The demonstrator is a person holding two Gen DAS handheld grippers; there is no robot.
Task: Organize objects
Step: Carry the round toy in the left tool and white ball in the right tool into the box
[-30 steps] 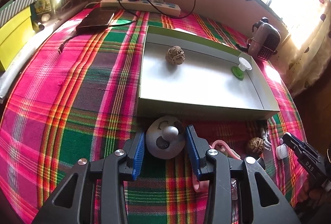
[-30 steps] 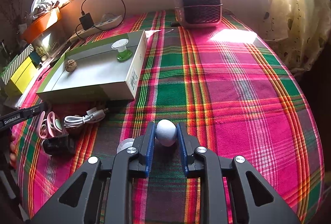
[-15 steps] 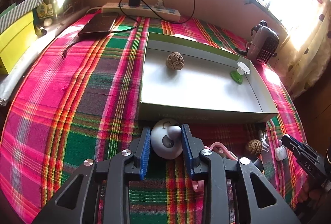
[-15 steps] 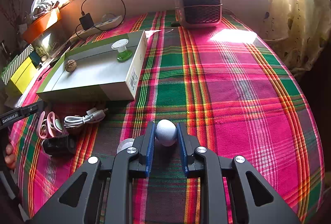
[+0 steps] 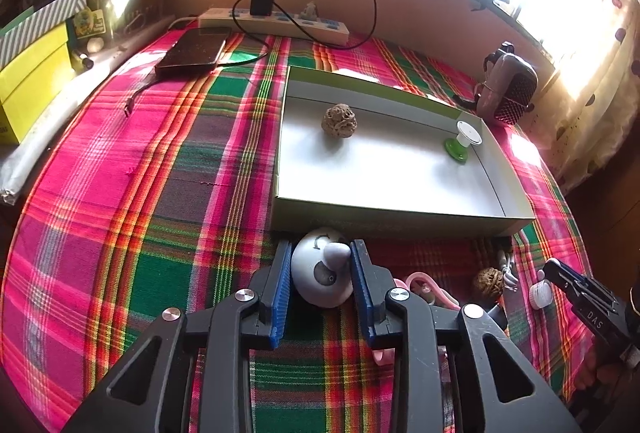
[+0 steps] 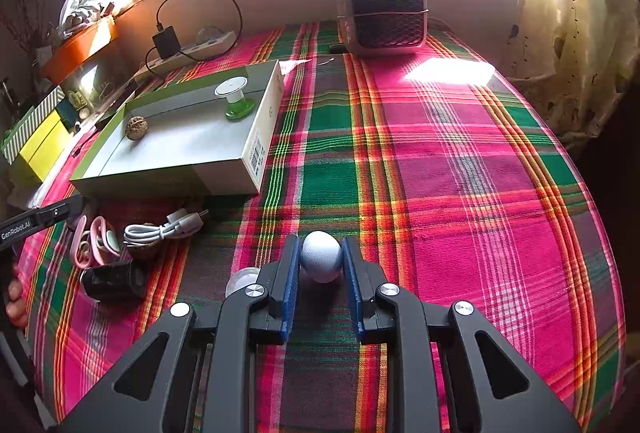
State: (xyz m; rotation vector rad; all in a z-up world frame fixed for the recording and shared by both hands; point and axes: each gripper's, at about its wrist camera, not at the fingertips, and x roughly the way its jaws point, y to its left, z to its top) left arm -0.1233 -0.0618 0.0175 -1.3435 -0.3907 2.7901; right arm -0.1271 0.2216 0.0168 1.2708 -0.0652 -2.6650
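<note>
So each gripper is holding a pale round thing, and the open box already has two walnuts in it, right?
Not quite: the box holds one walnut and a green-based stand. The other walnut lies outside on the cloth, as the left wrist view shows. The rest is right.

Box [image 5: 396, 223] wall stands directly ahead of left tongs [image 5: 321, 265]. Cable [image 6: 160, 229], scissors [image 6: 94, 243] and black block [image 6: 114, 279] crowd the surface [image 6: 460, 173] beside it; right half open.

Your left gripper's arm [image 5: 416, 345] hides part of the pink scissors [image 5: 420, 283]; the yellow box [image 5: 28, 85] is cut off at the left edge.
</note>
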